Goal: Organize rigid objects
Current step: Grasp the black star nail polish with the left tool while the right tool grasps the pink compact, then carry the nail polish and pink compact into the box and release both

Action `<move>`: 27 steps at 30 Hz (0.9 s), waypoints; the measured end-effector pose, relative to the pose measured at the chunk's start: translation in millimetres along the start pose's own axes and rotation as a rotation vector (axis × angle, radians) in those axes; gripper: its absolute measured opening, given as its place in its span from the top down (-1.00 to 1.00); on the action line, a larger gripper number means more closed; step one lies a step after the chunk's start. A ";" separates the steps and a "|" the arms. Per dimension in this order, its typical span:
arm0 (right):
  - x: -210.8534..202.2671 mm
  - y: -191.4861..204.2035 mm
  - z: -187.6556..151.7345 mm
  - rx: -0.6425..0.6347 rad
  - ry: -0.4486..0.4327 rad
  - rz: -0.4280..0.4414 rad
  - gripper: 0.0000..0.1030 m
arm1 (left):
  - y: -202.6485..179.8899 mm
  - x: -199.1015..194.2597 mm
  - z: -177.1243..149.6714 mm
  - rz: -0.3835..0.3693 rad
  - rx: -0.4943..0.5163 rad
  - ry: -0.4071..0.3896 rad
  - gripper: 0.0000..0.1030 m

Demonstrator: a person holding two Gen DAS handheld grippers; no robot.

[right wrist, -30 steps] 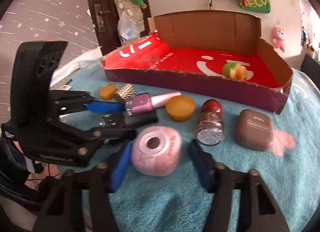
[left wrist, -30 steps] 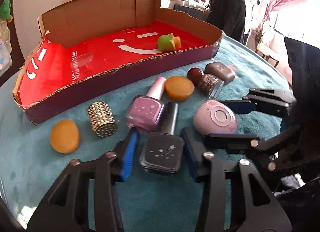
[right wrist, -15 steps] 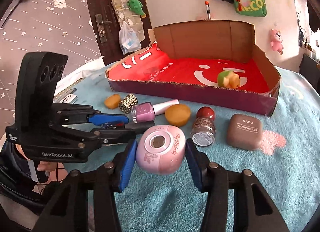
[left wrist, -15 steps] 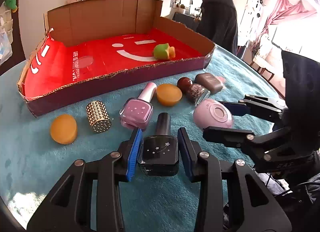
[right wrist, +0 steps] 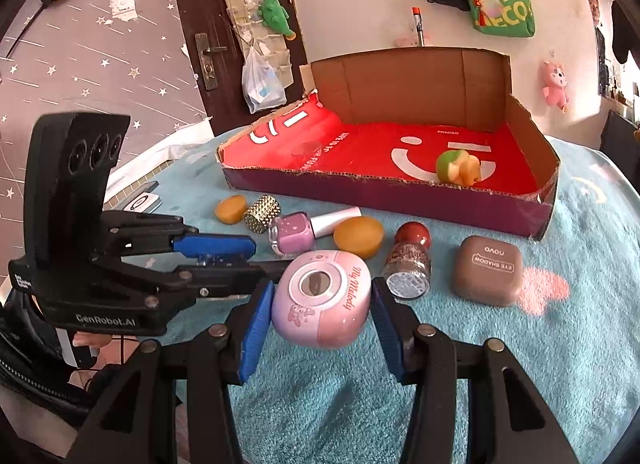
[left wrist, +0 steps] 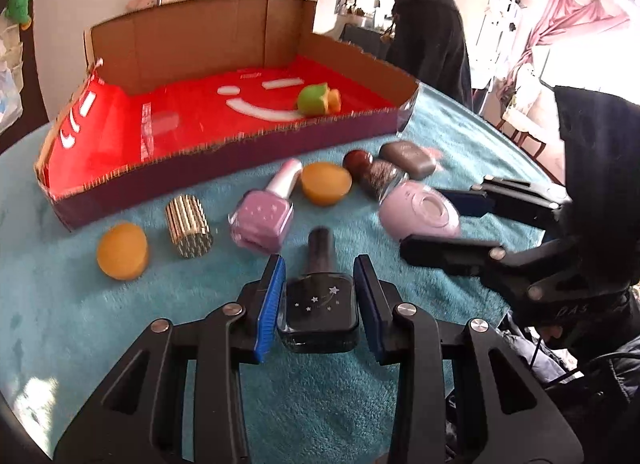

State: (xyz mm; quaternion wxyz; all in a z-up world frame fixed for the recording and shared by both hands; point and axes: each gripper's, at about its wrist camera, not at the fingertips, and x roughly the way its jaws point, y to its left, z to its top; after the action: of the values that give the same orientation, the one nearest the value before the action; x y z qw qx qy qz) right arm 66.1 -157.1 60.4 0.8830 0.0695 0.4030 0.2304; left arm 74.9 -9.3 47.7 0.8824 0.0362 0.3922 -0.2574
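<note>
The left gripper [left wrist: 318,304] has its blue pads [left wrist: 271,306] pinching the black polish bottle [left wrist: 318,314] by the sides of its square body, cap pointing toward the box [left wrist: 224,161]. The right gripper [right wrist: 320,310] clamps the pink case [right wrist: 322,298] between its pads [right wrist: 256,330], which touch the case on both sides; the case's round mirror faces up and the words "My Melody" show on its lid. Whether either thing is lifted off the teal cloth [right wrist: 540,364] cannot be told.

The box, cardboard with a red liner and a smile print, lies at the far side of the cloth. Inside it, near its right end, sits a green and orange toy [right wrist: 458,167]. Just in front of the box's near wall the other things lie in a loose row: an orange puck [right wrist: 231,208] toward the box's left end, a gold studded cylinder [right wrist: 262,212] touching or nearly touching it, then a pink polish bottle [right wrist: 296,229] on its side with a white cap, a second orange puck [right wrist: 359,236], a glitter bottle [right wrist: 408,260] with a dark red cap pointing toward the box, and a brown compact [right wrist: 488,270] marked "novo eye shadow" nearest the box's right corner. The pink case is in front of the second puck, and the black bottle lies in front of the pink one, further from the box
</note>
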 end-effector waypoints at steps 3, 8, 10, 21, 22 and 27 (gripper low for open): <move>-1.2 -2.8 -2.8 0.013 0.003 -0.002 -0.01 | 0.4 -0.6 -2.3 0.002 -0.011 -0.004 0.35; -8.3 -5.0 2.6 0.014 -0.017 -0.002 -0.01 | 0.1 -18.2 10.7 0.001 -0.004 -0.070 0.35; -12.7 -6.5 9.3 0.011 -0.034 0.002 -0.01 | 0.2 -22.8 16.6 0.006 -0.003 -0.089 0.35; -8.4 -18.7 56.9 -0.039 -0.059 0.026 -0.01 | 19.1 -17.8 74.5 0.020 -0.014 -0.147 0.35; -4.8 -21.7 63.0 -0.047 -0.053 0.032 -0.01 | 22.2 -13.1 82.5 0.023 -0.012 -0.145 0.35; 26.3 -44.6 99.1 -0.087 0.011 0.054 -0.01 | 40.0 19.0 114.2 0.050 -0.001 -0.100 0.35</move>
State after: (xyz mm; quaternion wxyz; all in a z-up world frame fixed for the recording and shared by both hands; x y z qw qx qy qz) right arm 170.5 -178.1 94.7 0.8762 0.0408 0.3956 0.2720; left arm 181.8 -13.2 107.4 0.9071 0.0326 0.3467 -0.2367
